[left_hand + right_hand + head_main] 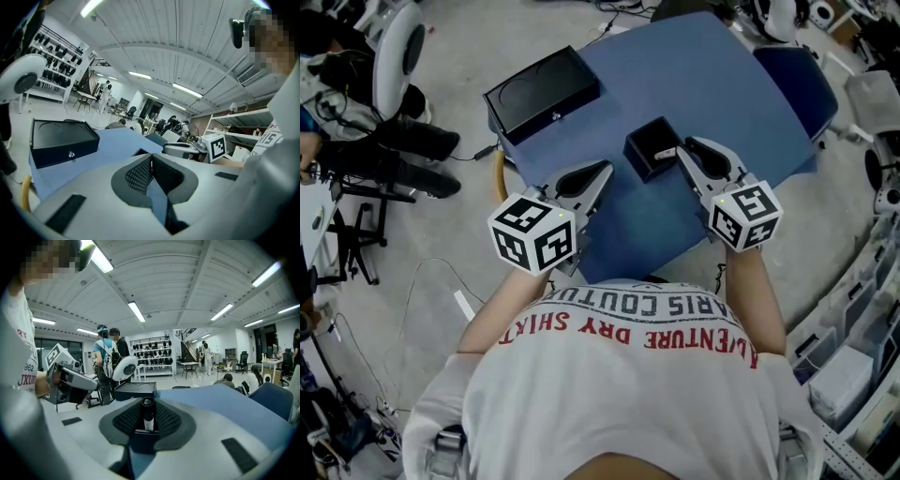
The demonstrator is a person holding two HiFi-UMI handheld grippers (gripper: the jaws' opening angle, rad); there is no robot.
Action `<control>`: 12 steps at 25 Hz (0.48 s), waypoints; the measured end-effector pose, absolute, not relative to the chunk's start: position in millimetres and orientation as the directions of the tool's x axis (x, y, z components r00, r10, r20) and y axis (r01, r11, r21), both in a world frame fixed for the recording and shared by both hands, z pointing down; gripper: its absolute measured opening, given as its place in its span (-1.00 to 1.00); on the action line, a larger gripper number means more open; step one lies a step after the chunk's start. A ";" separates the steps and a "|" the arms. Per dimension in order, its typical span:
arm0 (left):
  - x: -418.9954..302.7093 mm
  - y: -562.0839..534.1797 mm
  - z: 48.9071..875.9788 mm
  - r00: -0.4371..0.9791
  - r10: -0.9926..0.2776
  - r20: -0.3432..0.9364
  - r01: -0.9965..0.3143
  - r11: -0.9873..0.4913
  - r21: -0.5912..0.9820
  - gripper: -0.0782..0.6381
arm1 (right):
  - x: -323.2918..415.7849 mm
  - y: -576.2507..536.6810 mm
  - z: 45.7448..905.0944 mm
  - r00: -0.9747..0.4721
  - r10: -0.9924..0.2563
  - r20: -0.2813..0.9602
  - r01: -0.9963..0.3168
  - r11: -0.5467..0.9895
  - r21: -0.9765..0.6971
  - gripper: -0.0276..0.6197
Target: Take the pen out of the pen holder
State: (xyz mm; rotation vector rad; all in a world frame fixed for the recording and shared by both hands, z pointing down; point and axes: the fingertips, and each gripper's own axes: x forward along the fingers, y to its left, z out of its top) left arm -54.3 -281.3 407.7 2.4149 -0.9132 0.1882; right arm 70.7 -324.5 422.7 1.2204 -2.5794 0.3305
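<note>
**Head view: right claw shut on the pen at the holder, in a big open workshop**

The room is a wide hall – grey floor (441, 234), ribbed white ceiling (187, 277) with strip lights (136, 311), and shelving (152, 359) along the far wall, with people (104, 357) standing in front of it. A table (703, 84) under a blue cloth fills the middle of the head view. A flat black box (542, 92) sits at its far left corner. The small black pen holder (647, 148) stands near the middle of the cloth, well apart from the box.

The right gripper (682, 150) reaches the holder's right rim. Its jaws are nearly together and clamp the pen (148, 416), which stands upright between the pads – dark cap up, white barrel below. The pen's lower end drops behind the holder's near rim, so whether it has cleared the holder cannot be told. The left gripper (606, 169) hangs over the cloth just left of the holder without touching it, its jaws closed and holding nothing.
</note>
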 end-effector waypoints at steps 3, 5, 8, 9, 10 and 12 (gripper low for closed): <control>-54.3 -281.2 402.1 0.764 -0.571 0.300 -0.642 -0.628 0.439 -0.70 | 73.1 -325.6 411.9 -0.598 -0.737 0.315 -0.789 0.610 -0.072 -0.64; -51.2 -284.9 395.6 0.767 -0.572 0.292 -0.639 -0.633 0.437 -0.70 | 78.4 -330.8 400.9 -0.588 -0.751 0.302 -0.797 0.602 -0.056 -0.64; -45.5 -284.9 385.9 0.771 -0.572 0.279 -0.633 -0.642 0.432 -0.70 | 90.1 -332.6 382.6 -0.565 -0.776 0.279 -0.814 0.581 -0.033 -0.64; -45.8 -283.3 383.2 0.773 -0.571 0.276 -0.631 -0.645 0.431 -0.70 | 92.4 -331.5 376.9 -0.557 -0.785 0.271 -0.819 0.573 -0.028 -0.64; -47.4 -281.6 380.7 0.775 -0.571 0.272 -0.629 -0.649 0.428 -0.70 | 93.5 -330.3 371.9 -0.550 -0.793 0.263 -0.825 0.565 -0.022 -0.64; -49.5 -281.3 375.4 0.777 -0.572 0.263 -0.625 -0.656 0.422 -0.70 | 96.8 -330.2 362.7 -0.537 -0.806 0.248 -0.834 0.552 -0.010 -0.64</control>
